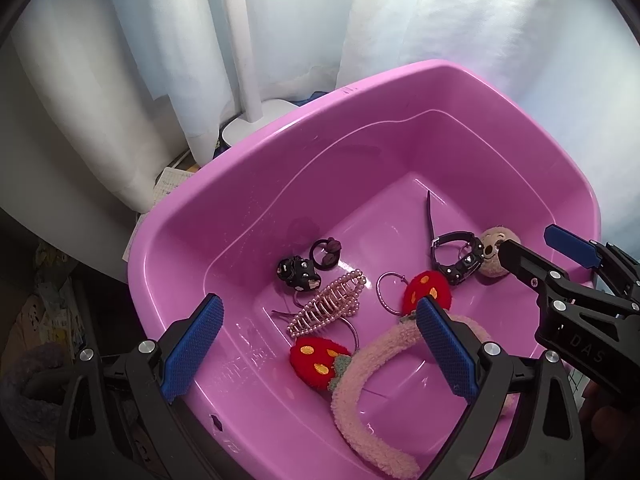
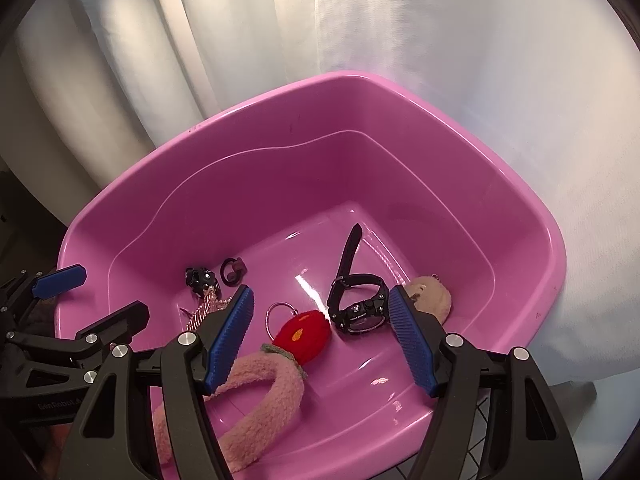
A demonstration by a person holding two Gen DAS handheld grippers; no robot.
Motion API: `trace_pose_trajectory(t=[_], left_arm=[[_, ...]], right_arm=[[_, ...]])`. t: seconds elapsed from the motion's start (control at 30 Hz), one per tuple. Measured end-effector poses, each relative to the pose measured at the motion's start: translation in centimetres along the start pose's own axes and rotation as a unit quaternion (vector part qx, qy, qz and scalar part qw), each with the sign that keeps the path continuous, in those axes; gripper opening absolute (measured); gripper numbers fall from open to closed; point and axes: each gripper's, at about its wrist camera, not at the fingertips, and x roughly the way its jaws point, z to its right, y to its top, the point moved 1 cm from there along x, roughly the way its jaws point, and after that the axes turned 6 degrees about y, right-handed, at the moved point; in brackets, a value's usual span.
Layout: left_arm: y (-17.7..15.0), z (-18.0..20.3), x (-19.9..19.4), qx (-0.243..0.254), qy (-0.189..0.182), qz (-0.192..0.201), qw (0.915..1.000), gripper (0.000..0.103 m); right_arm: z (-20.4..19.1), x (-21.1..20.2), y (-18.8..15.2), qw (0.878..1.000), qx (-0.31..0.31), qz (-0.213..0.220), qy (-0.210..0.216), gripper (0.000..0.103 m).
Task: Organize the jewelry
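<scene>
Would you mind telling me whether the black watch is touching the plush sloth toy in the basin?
Touching: the left wrist view shows the black watch pressed against the plush sloth toy with no gap.

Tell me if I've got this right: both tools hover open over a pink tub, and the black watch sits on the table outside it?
Not quite. The black watch lies inside the pink tub, on its floor beside a red strawberry plush, as the right wrist view shows. Both the left tool and the right tool do hover open above the tub.
</scene>
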Motion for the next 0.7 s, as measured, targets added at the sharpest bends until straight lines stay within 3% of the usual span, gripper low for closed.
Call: trace_pose_trajectory(t=[0.7], left_arm=[[0.05,-0.99,-0.24,-0.007,0.007,0.003,1.0000,0.095]], right_arm=[[-0.37,0.30,-0.21,1.000,0.002,0.000,-0.002,0.067]])
